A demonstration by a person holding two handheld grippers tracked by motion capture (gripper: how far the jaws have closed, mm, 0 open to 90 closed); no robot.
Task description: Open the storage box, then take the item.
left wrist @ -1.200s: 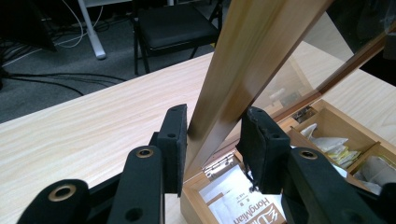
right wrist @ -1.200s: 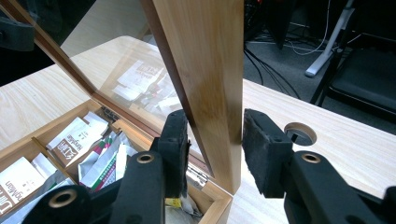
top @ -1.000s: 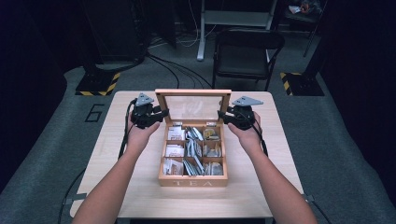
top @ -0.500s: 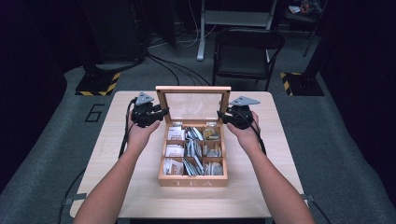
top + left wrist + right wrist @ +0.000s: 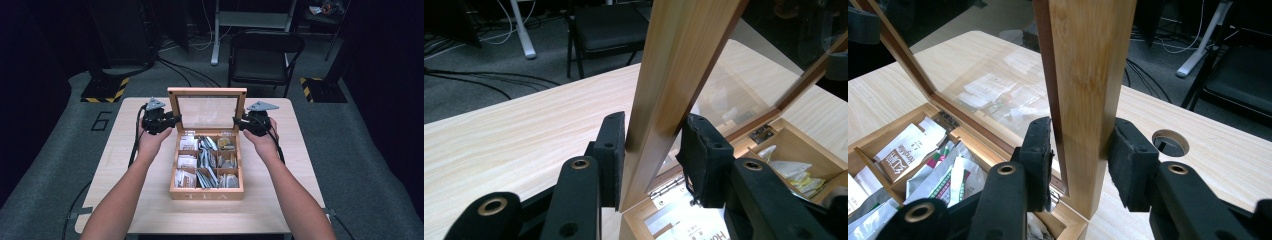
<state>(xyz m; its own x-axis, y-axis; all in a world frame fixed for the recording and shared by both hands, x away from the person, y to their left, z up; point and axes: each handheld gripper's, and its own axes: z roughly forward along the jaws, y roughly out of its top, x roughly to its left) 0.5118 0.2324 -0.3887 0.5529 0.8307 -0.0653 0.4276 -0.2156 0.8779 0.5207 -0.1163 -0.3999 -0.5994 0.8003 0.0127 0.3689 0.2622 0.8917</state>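
High view – box: the light wooden tea box [image 5: 206, 192] with "TEA" on its front wall sat mid-table on the pale wood-grain table [image 5: 125, 200], its glass-paned wooden lid [image 5: 207, 113] standing upright at the back.
High view – contents: paper tea sachets [image 5: 206, 162] filled the box's compartments.
High view – your left gripper [image 5: 176, 120]: you held it at the lid's left frame edge.
High view – your right gripper [image 5: 236, 121]: you held it at the lid's right frame edge.
High view – background: a black folding chair [image 5: 264, 55] stood beyond the table.
Left gripper view – jaws: your left gripper [image 5: 651, 155] straddled the lid's wooden side rail [image 5: 674, 85]; one pad lay against the rail, the other sat just beside it, a pinch on the frame.
Left gripper view – hinge: a small metal hinge [image 5: 762, 134] showed at the box's back wall.
Right gripper view – jaws: your right gripper [image 5: 1080, 162] had just been closing, the lid's other rail [image 5: 1088, 90] between the pads and both pads against the wood.
Right gripper view – table: a round cable hole [image 5: 1170, 142] lay just beyond the rail.
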